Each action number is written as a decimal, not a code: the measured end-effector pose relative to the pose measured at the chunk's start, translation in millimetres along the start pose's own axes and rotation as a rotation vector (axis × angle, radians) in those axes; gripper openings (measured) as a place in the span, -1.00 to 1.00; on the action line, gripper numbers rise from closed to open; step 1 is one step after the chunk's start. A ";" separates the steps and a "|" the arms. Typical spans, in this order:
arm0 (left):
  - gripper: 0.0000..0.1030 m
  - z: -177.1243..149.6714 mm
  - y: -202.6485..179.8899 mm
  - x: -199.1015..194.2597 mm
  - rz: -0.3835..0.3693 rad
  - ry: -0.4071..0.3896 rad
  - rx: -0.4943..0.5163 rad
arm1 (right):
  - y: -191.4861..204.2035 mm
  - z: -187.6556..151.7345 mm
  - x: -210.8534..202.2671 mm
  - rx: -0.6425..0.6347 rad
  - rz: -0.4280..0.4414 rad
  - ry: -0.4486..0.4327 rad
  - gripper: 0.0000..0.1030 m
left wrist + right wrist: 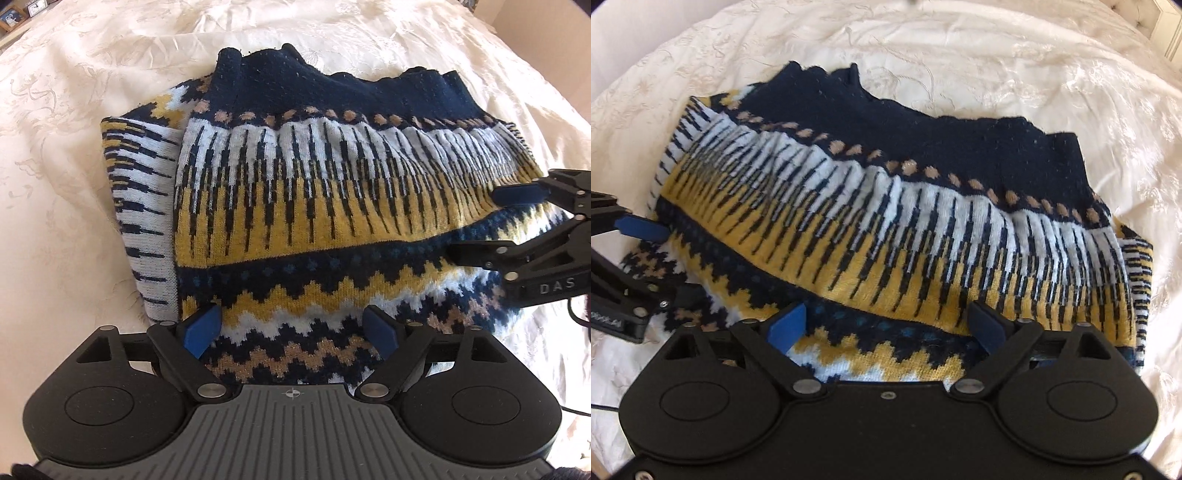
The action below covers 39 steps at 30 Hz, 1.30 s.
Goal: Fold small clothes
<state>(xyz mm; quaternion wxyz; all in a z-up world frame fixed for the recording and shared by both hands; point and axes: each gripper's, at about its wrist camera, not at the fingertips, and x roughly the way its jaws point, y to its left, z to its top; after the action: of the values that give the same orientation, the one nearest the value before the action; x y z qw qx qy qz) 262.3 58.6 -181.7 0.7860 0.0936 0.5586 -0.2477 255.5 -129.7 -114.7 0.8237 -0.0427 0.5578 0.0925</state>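
Both grippers, left and right, gape empty over folded sweater (underlayers hidden).

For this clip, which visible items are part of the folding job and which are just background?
Part of the job:
- patterned knit sweater, partly folded
- left gripper, open
- right gripper, open

Just lying about:
- cream bedspread under the sweater
- small framed items on a shelf, too small to identify
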 end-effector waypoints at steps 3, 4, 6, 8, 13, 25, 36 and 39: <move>0.65 -0.1 0.8 0.4 -0.005 0.001 0.004 | -1.5 6.7 12.3 0.010 -0.017 0.019 0.99; 0.66 -0.4 1.0 0.6 -0.007 0.001 0.004 | -1.0 8.3 14.3 0.014 -0.019 0.022 1.00; 0.73 0.0 0.6 0.1 -0.013 0.000 0.006 | -1.1 9.6 15.8 0.029 -0.021 0.021 1.00; 0.80 0.9 -1.0 0.5 -0.015 0.002 0.015 | -1.3 8.4 16.1 0.040 -0.016 0.015 1.00; 0.98 3.4 -9.4 3.6 -0.005 0.005 0.048 | -8.8 5.7 13.0 0.039 0.008 0.000 1.00; 0.99 -1.7 -20.2 6.8 0.068 -0.042 0.070 | -53.5 -32.5 -42.5 0.314 -0.013 -0.064 0.99; 0.99 5.3 -27.0 10.5 0.113 -0.009 0.042 | -111.2 -99.9 -61.5 0.600 -0.019 -0.068 0.99; 0.99 7.5 -28.9 11.4 0.126 0.004 0.029 | -123.0 -109.1 -55.5 0.633 0.003 -0.056 0.99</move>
<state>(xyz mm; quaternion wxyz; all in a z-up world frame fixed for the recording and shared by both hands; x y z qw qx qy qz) 257.2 27.3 -185.8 0.7976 0.1406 0.5494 -0.2056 160.7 -274.9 -108.1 0.8111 0.2192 0.5358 -0.0833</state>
